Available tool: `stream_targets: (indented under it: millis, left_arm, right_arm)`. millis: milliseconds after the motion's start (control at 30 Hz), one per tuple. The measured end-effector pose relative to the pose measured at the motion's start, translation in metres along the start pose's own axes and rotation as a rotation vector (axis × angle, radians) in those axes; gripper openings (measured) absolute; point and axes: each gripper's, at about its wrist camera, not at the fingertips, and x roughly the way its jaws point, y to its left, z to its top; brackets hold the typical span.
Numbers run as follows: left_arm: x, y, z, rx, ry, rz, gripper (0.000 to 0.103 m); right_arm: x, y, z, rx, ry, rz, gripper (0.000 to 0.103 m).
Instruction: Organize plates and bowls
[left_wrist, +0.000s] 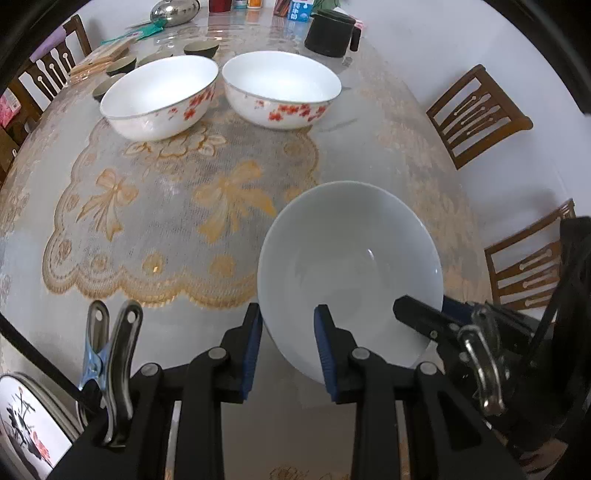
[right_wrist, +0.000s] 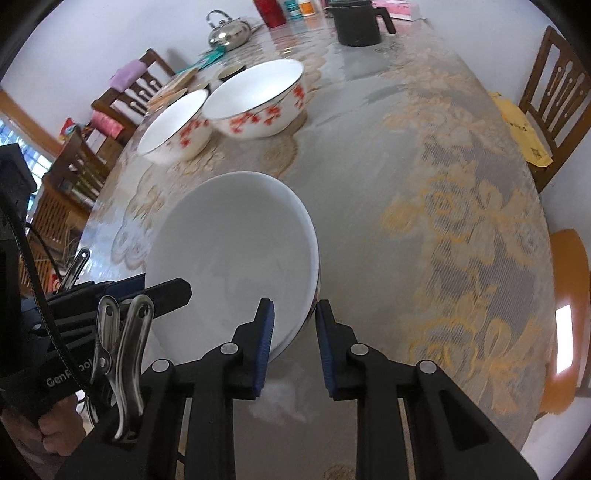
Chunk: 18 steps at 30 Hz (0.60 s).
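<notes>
Listing what I have under the two grippers, item by item.

Item one: a plain white glazed ceramic bowl (left_wrist: 351, 266), tilted, over the near part of the table. Its near rim sits between the blue-padded fingers of my left gripper (left_wrist: 288, 354), one pad outside the wall and one inside. My right gripper (right_wrist: 293, 347) straddles the opposite edge of the same bowl (right_wrist: 232, 258) in the same manner. Both sets of jaws stand partly apart; whether the pads actually press the rim I cannot tell from either view. Each gripper's black finger shows in the other's camera, reaching over the bowl's rim.

Item two: a pair of white bowls with red blossom print and a thin dark rim line, one on the left (left_wrist: 159, 99) and one on the right (left_wrist: 282, 90), upright, just beside each other, well apart from the held bowl.

Item three: a lace-patterned beige tablecloth under a clear cover (left_wrist: 166, 221).

Item four: a black lidded jug (right_wrist: 356, 22) and a steel kettle (right_wrist: 229, 31) at the far end.

Item five: brown wooden chairs (left_wrist: 476, 114) around the table.
</notes>
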Motion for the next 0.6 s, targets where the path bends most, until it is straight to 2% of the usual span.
stream_targets:
  millis: [200,400,600]
  left_arm:
    - [0.013,0.01,-0.005,-0.073,0.007,0.019,0.03]
    - [0.008,0.011,-0.019,-0.07,-0.021,0.052,0.029]
    - [-0.013,0.021,-0.035,-0.107,-0.047,0.062,0.028]
  right_arm:
    - [0.005,-0.002,0.005,0.052,0.008,0.045,0.025]
    - [0.004,0.016,-0.004,-0.042,-0.017,0.013,0.025]
    - [0.002,0.029,-0.015,-0.067,-0.012,0.041,0.024]
